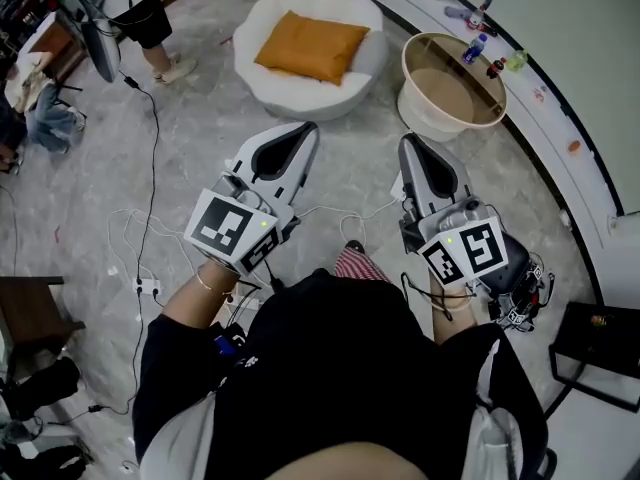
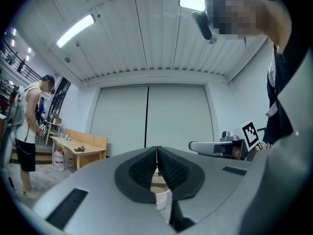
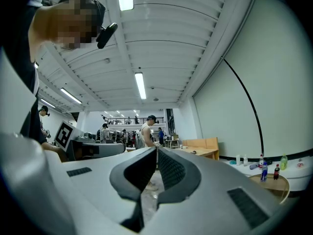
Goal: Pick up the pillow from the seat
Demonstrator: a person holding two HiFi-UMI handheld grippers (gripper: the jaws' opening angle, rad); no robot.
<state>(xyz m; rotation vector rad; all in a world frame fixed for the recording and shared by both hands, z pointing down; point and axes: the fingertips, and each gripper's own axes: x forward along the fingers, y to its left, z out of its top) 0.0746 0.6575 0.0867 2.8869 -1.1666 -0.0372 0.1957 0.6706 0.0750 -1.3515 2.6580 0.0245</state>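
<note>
The task is judged to be at its very start, with nothing grasped yet. The orange pillow (image 1: 311, 46) is seen lying flat in the middle of the round white seat (image 1: 262, 86), which stands on the floor (image 1: 350, 168) well ahead of the person. The left gripper (image 1: 306, 130) and the right gripper (image 1: 411, 142) are held out side by side, roughly level. Both are pointed toward the seat but are well apart from it.

In the left gripper view, the fingers (image 2: 172, 169) are pressed together at the tips, and nothing is held between them. The same is shown in the right gripper view, where the fingers (image 3: 171, 168) are closed and empty.

A round, tub-like side table (image 1: 422, 111) with bottles (image 1: 475, 48) on it is placed just beside the seat. Everything is judged to be still ahead: the seat must be approached, the fingers opened, and the pillow gripped at an edge and lifted clear.
</note>
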